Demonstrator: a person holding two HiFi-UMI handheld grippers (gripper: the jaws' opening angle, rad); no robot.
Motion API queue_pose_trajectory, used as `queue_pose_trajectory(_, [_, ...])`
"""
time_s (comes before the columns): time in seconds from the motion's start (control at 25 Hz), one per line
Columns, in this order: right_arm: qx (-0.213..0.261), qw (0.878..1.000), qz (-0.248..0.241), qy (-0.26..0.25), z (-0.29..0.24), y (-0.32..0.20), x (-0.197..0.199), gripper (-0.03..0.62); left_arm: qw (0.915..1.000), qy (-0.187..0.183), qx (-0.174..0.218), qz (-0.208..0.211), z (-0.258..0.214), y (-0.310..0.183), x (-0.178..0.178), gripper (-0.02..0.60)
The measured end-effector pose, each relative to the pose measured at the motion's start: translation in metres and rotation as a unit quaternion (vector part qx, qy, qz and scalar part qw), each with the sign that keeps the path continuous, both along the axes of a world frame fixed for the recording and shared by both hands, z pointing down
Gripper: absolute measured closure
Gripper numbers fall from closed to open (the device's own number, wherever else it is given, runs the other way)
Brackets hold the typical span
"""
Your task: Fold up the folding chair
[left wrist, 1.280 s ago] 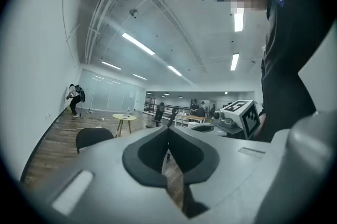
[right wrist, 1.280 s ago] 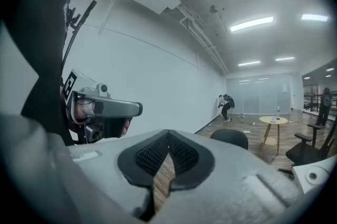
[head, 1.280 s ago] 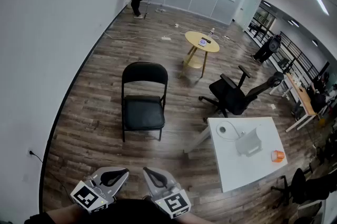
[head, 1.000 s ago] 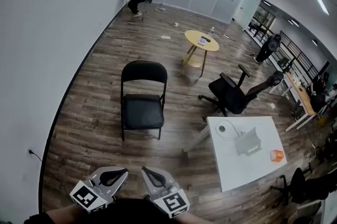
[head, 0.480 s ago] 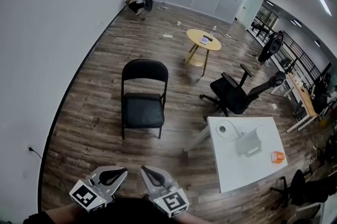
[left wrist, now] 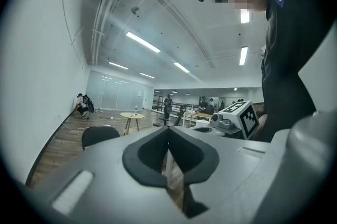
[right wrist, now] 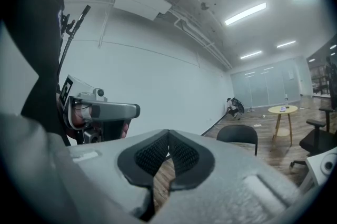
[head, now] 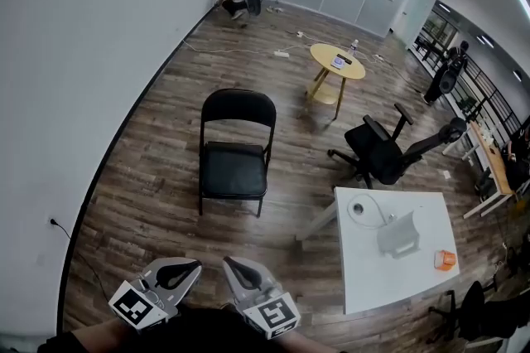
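Wood-plank floor (head: 141, 177) is running out ahead of me beside a long white wall (head: 83, 53), and the folding chair (head: 235, 146) is standing open on it at twelve o'clock in the head view, well apart from both my tools; its seat is facing me and its backrest is rising on the far side, so I am reading its long axis as upright, with the seat's front edge lying crosswise to my line of approach; I am holding the left gripper (head: 175, 270) and the right gripper (head: 240, 270) side by side low at six o'clock, both pointing roughly level toward the chair; in the left gripper view the jaws (left wrist: 168, 136) are pressing together on nothing, and the chair (left wrist: 100, 136) is showing off at nine o'clock of them; in the right gripper view the jaws (right wrist: 168, 141) are likewise meeting with nothing between, and the chair (right wrist: 238, 134) is sitting at three o'clock; so I am judging that it lies between my two lines of aim, with the right gripper lining up slightly better in the head view and neither hand clearly nearer; a white table (head: 364, 277) is standing at three o'clock of my hands and an office chair (head: 385, 152) at two o'clock, both clear of the path; folding is not yet beginning, since I am needing to close the whole gap first.
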State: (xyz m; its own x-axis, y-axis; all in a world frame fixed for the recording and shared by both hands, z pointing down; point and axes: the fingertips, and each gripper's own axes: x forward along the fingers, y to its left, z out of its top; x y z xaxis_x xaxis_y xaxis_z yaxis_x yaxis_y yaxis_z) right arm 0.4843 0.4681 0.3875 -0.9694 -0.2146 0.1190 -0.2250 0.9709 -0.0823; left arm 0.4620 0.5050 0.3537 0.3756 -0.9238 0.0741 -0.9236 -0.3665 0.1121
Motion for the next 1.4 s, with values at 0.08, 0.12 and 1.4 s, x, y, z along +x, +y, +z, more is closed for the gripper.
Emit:
queue_pose_trajectory(0.08, [0.005, 1.000, -0.010, -0.002, -0.001, -0.003, -0.002, 0.594, 1.0000, 0.003, 0.000, -0.008, 0.001, -0.004, 0.001, 0.580])
queue_pose_trajectory(0.12, [0.004, 1.000, -0.016, -0.003, 0.000, -0.003, -0.004, 0.594, 0.9999, 0.002, 0.001, -0.011, 0.001, -0.005, 0.000, 0.580])
queue_pose_trajectory(1.4, [-0.018, 0.995, 0.091, 0.028, 0.007, -0.134, -0.230, 0.594, 0.9966, 0.025, 0.011, 0.078, 0.007, -0.137, -0.260, 0.580])
